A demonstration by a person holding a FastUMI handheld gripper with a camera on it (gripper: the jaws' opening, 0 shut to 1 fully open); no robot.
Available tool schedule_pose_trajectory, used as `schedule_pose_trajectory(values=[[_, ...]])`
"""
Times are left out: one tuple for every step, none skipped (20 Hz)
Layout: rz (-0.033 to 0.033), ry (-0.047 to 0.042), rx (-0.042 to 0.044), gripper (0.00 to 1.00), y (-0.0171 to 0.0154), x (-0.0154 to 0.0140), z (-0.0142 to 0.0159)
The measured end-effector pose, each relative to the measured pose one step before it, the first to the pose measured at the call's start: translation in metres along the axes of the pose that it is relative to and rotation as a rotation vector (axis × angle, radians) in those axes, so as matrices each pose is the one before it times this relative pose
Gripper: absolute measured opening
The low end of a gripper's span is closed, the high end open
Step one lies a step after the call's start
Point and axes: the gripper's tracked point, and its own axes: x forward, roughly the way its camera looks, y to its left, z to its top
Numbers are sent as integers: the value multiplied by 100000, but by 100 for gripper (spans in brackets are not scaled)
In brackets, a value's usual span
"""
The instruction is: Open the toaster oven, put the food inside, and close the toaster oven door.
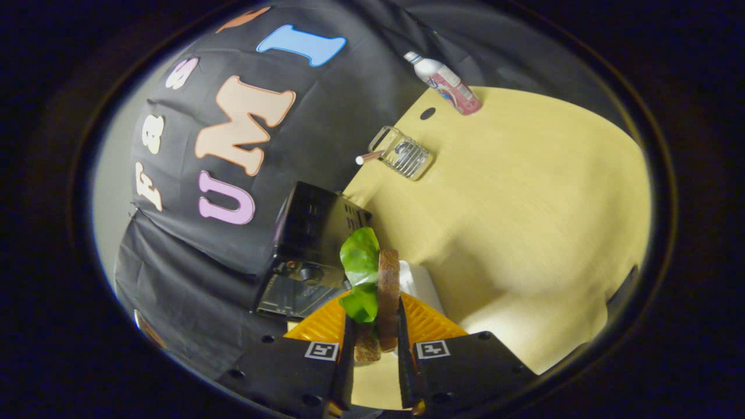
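A black boxy toaster oven (311,250) sits on the pale yellow wooden desk (524,203), close against the dark cloth wall of the booth. Its front shows knobs and a glass door; whether the door is ajar cannot be told from this tilted view. Just ahead of the claw (375,343) and right of the oven is the food, a sandwich of brown bread slices with a bright green lettuce leaf (372,291), held on edge. The claw is pinching this sandwich, both fingers (343,349) pressing on its sides, with the lettuce sticking out beyond the tips toward the oven. Behind the sandwich lies a white object (422,285) on the desk, too hidden to identify. Farther off, beyond the oven, a clear ribbed glass mug with a handle (404,152) stands near the desk's far edge, a small pale stick (368,157) touching it. Further right, a white and pink plastic bottle (447,83) stands at the desk's back edge, well apart from the oven.
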Motion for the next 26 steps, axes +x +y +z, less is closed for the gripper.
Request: schedule_pose_trajectory(values=[[1882, 1917, 2027, 34, 651, -359, -785], [2111, 2199, 2216, 34, 748, -80, -952], [2403, 2448, 2399, 34, 851, 68, -1073], [2437, 2788, 2416, 34, 859, 207, -1137], [2441, 2560, 2360, 34, 913, 322, -1296], [2206, 2597, 2035, 34, 832, 755, -1187], [1736, 2578, 1591, 34, 708, 998, -1217], [1063, 2449, 940, 34, 580, 1050, -1103], [345, 2310, 714, 34, 409, 1139, -965], [-36, 2104, 423, 34, 370, 1071, -721], [25, 1953, 255, 34, 313, 1196, -843], [411, 1997, 86, 34, 406, 1224, -898], [740, 2010, 485, 34, 475, 1205, -715], [1013, 1567, 944, 34, 528, 1409, -429], [1129, 1268, 931, 34, 546, 1279, -480], [1256, 776, 993, 34, 433, 1345, -368], [1085, 84, 1208, 34, 370, 1177, -170], [1548, -509, 1158, 34, 566, 1233, 293], [1545, -886, 943, 34, 308, 1125, 196], [528, -1483, 941, 34, -97, 1201, 470], [-542, -1884, 365, 34, -371, 1015, 499], [-19, -1967, 177, 34, -254, 679, 586], [1282, -2567, 352, 34, -8, 563, 693], [1518, -2855, 670, 34, 176, 455, 730], [1475, -3196, 901, 34, 62, 495, 987], [1272, -3356, 1400, 34, 112, 498, 948]])
